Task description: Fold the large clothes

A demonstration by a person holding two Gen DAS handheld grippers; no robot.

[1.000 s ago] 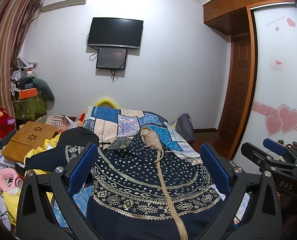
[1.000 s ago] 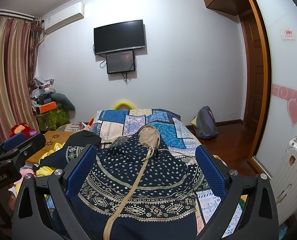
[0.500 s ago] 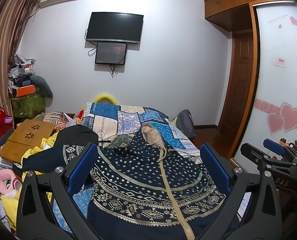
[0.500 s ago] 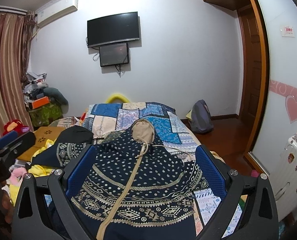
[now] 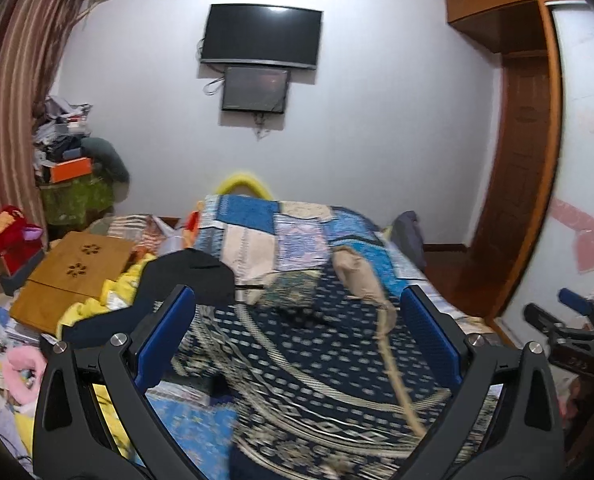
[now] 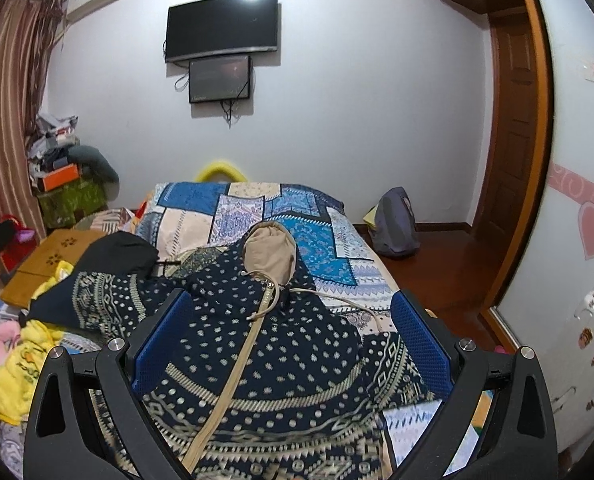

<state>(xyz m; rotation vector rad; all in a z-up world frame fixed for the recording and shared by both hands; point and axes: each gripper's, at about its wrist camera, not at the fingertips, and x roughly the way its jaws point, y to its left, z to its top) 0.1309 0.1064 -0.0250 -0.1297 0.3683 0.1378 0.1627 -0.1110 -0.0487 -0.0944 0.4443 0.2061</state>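
Note:
A large navy hooded garment (image 6: 281, 344) with gold dots, patterned bands and a beige zip strip lies spread on the bed; its beige-lined hood (image 6: 271, 254) points toward the far wall. It also shows in the left wrist view (image 5: 317, 356), blurred. My left gripper (image 5: 297, 340) is open and empty above the garment's near left part. My right gripper (image 6: 289, 344) is open and empty above its near middle. The right gripper's body shows at the right edge of the left wrist view (image 5: 565, 336).
The bed has a blue patchwork cover (image 6: 257, 208). A black cloth (image 6: 117, 256), yellow clothes (image 6: 21, 360) and a wooden board (image 6: 49, 256) crowd the left side. A grey backpack (image 6: 395, 224) sits on the floor by the wooden door (image 6: 513, 152). A white suitcase (image 6: 589, 344) stands at right.
Both grippers have tilted down and moved closer over the garment, so the room has slid upward in both views. Both stay open. The garment lies as before.

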